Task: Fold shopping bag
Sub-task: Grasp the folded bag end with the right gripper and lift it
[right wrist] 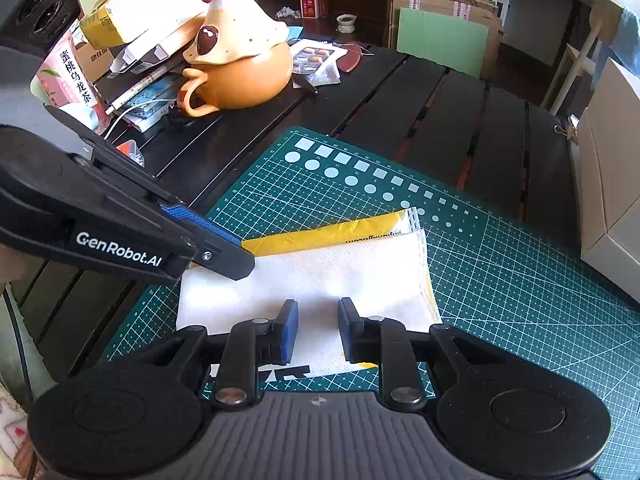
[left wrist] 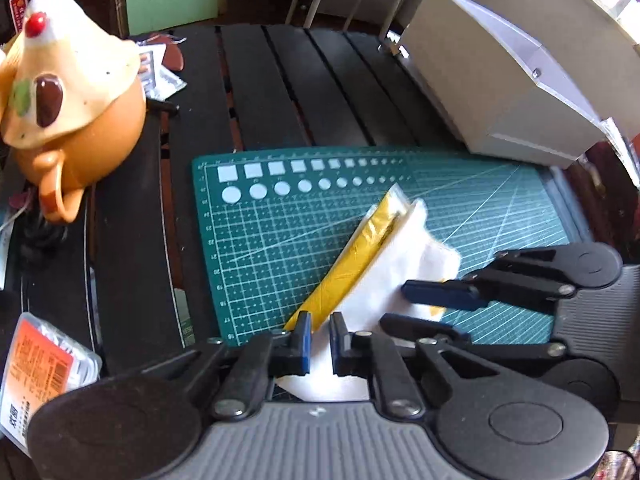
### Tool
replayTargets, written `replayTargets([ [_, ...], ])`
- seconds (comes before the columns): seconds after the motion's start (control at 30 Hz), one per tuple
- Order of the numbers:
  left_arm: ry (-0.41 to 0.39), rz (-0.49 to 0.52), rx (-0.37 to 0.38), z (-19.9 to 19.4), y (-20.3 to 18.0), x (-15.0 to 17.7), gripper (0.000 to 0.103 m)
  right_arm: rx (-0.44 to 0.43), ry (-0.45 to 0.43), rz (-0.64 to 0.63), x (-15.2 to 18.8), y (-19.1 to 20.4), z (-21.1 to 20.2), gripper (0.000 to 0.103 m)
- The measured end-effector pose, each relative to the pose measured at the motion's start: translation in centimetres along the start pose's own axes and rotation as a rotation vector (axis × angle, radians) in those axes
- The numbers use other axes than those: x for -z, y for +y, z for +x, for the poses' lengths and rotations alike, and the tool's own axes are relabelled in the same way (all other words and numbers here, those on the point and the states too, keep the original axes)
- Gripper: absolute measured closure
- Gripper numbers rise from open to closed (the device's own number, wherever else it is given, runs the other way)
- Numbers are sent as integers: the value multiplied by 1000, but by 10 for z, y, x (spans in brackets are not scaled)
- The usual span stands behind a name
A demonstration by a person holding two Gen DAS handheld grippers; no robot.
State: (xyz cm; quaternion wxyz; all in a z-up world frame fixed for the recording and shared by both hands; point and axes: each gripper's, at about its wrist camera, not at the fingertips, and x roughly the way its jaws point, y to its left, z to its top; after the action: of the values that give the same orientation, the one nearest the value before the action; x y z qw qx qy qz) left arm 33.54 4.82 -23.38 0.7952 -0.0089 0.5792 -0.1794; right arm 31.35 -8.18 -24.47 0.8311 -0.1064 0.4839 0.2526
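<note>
The left gripper (left wrist: 319, 336) is pinched down on the near corner of the shopping bag (right wrist: 320, 280), jaws nearly together with white fabric between them — probably readying another fold. The right gripper (right wrist: 318, 330) sits low over the bag's near edge, its jaws narrowly apart with fabric between them, seemingly pinning it. The bag lies part-folded, white over yellow, flat on the green cutting mat (right wrist: 500, 280) on the dark table (left wrist: 280, 80).

Your left gripper (left wrist: 319, 343) and right gripper (right wrist: 318, 330) are alike; black linkage arms with silver screws, round black pivot discs, a ribbed grey body, and blue pads (right wrist: 289, 330) on the fingers; the left one's side carries white "GenRobot.AI" lettering (right wrist: 119, 249), seen from the right wrist.
</note>
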Motion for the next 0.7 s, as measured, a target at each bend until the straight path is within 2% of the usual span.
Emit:
replayTargets([
  [0.1,16,6,-20,1,-4,-2,91,3,7,2,-1,1,0,79],
  [0.23,16,-29,27,3,6,-1,91,-31,-11,33,-1,-7,-5,78],
  [0.27,16,-26,29,3,6,-1,91,-65,-29,76,1,-14,-13,78],
  [0.33,15,-13,24,3,4,-1,91,-117,-85,179,11,-29,-30,71],
  [0.37,15,-3,18,3,3,-1,91,-136,-114,228,17,-35,-37,58],
  [0.4,12,13,8,3,0,-1,91,-166,-138,304,26,-43,-44,39],
  [0.43,12,18,5,3,-1,0,91,-201,-147,380,35,-50,-48,34],
  [0.5,13,12,7,4,0,0,91,-284,-178,565,56,-65,-50,34],
  [0.57,15,-5,22,4,3,0,91,-332,-243,744,81,-74,-50,34],
  [0.67,16,-11,28,4,4,-1,91,-338,-326,820,101,-79,-47,34],
  [0.7,16,-8,26,4,3,-1,91,-311,-350,842,105,-79,-46,34],
])
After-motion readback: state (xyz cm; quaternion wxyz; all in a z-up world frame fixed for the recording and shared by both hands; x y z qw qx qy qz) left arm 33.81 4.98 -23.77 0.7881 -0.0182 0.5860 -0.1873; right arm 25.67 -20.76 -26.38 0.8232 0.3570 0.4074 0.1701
